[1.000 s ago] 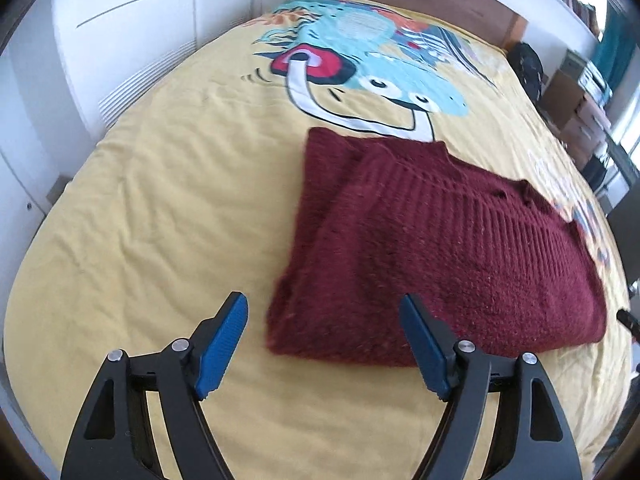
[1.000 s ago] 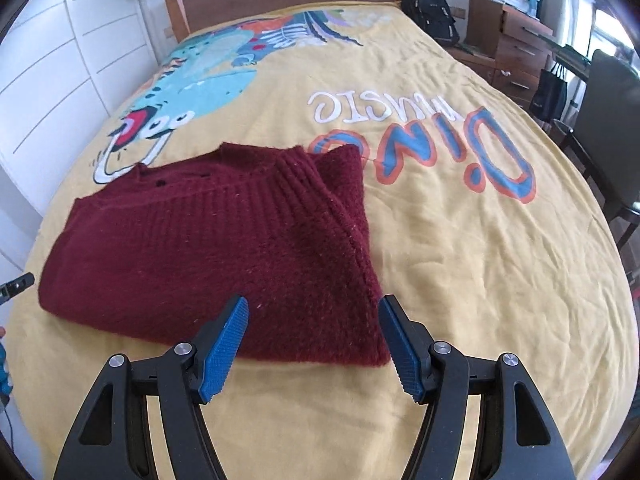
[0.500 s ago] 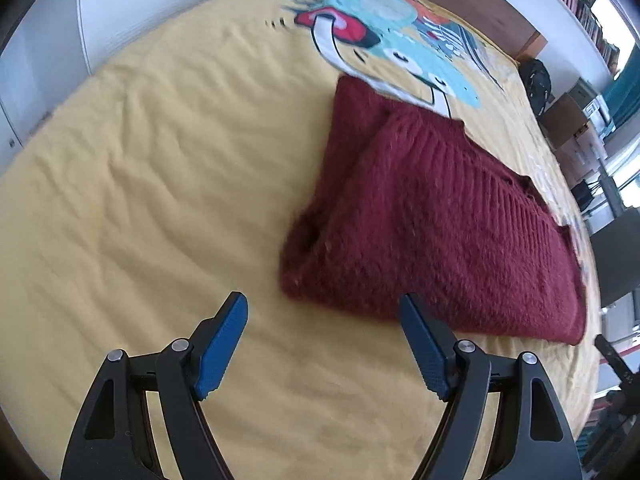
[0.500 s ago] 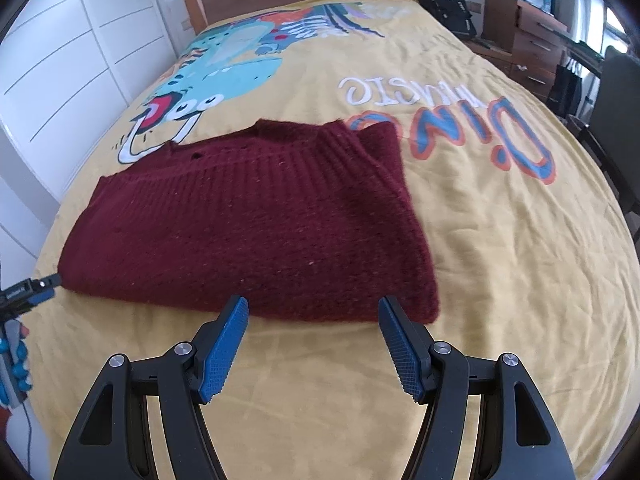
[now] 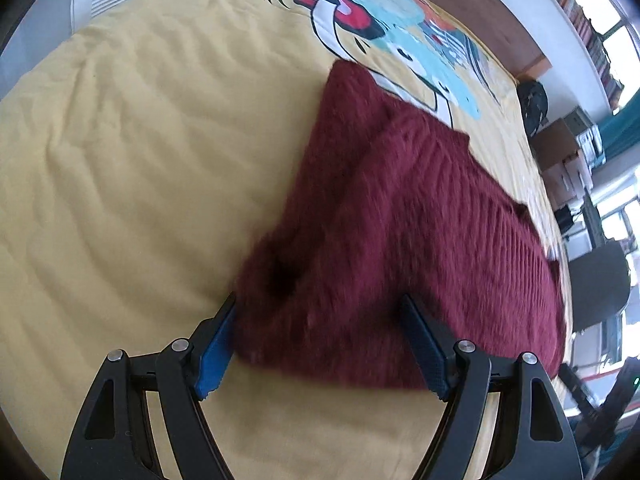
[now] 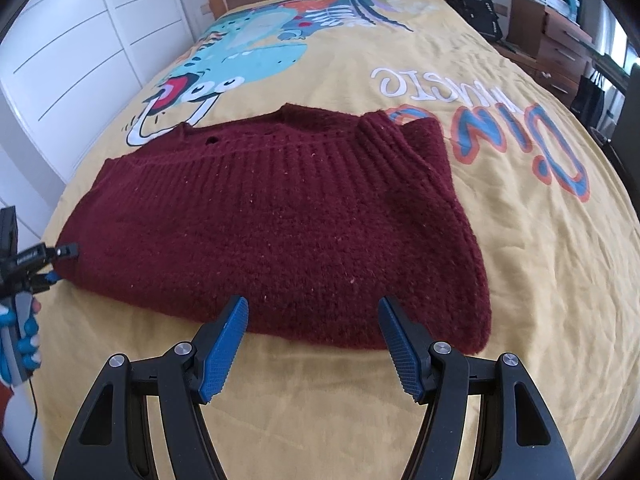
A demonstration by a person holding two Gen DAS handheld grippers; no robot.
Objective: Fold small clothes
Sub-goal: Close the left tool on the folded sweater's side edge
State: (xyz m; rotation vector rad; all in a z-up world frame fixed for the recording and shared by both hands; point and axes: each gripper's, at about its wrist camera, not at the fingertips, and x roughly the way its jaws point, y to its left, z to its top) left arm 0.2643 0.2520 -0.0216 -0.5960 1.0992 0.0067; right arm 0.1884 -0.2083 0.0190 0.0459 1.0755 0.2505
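Here we see a maroon sweater (image 6: pixel 276 220) folded on the bed (image 6: pixel 540 264); no containers. Left tongs (image 5: pixel 320 340) spread round its corner, right tongs (image 6: pixel 314 340) spread, holding nothing.

From my right wrist camera I can read big lettering printed on the yellow cotton bed cover (image 6: pixel 520 260), upside down to me: "Dino" in blue letters with orange outlines, and "music" in white just beyond it. On the left gripper (image 6: pixel 60 264), at that view's edge, there is a small white label, too small for me to read.
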